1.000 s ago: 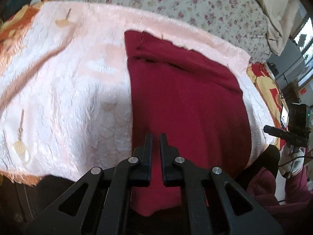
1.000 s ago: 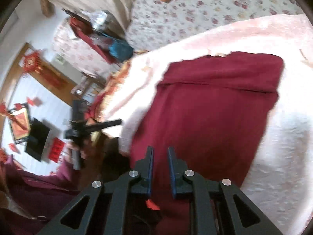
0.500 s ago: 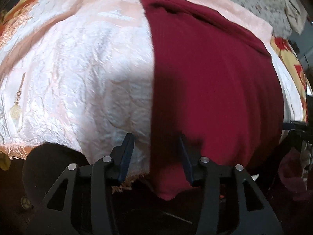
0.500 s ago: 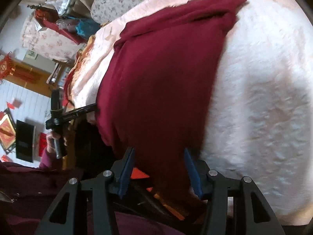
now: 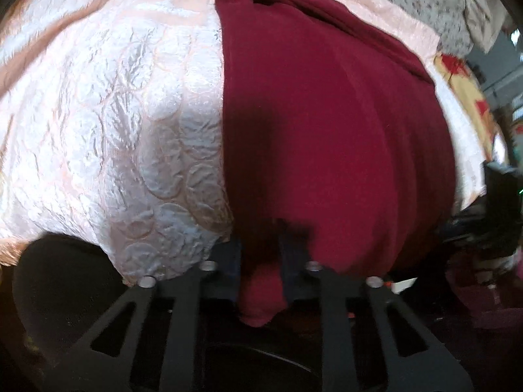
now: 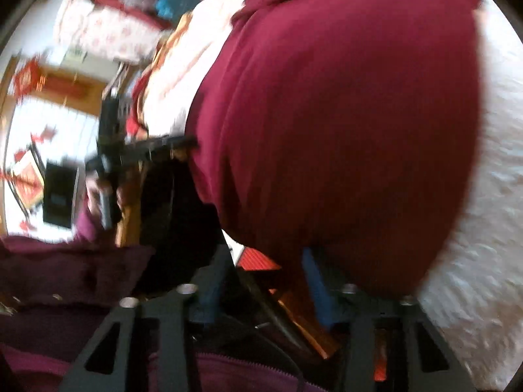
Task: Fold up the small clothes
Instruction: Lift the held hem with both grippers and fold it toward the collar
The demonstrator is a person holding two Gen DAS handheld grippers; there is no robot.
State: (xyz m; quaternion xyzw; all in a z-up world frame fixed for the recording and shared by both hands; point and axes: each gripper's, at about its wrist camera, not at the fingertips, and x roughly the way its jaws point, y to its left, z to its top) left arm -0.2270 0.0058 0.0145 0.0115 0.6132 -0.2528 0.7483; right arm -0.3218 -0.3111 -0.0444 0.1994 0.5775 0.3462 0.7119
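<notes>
garment (image 5: 327, 124): dark red knit cloth, lying flat on the pale pink quilted bedspread (image 5: 114, 124) of a bed, its near hem hanging over the bed's front edge. judged properties: soft, limp, light, not fragile; the ribbed knit should give the pads fair friction, but the cloth will sag and stretch if lifted from one point only.

left gripper (image 5: 261, 254): jaws part-open, straddling a hanging fold of the hem at the near left corner; not yet pinched tight.

right gripper (image 6: 261, 277): jaws wide apart, at the hem near the opposite corner (image 6: 294, 248); view is blurred and contact cannot be confirmed.

recommended hold: both near corners at the hem, through all layers, lifted together evenly.
</notes>
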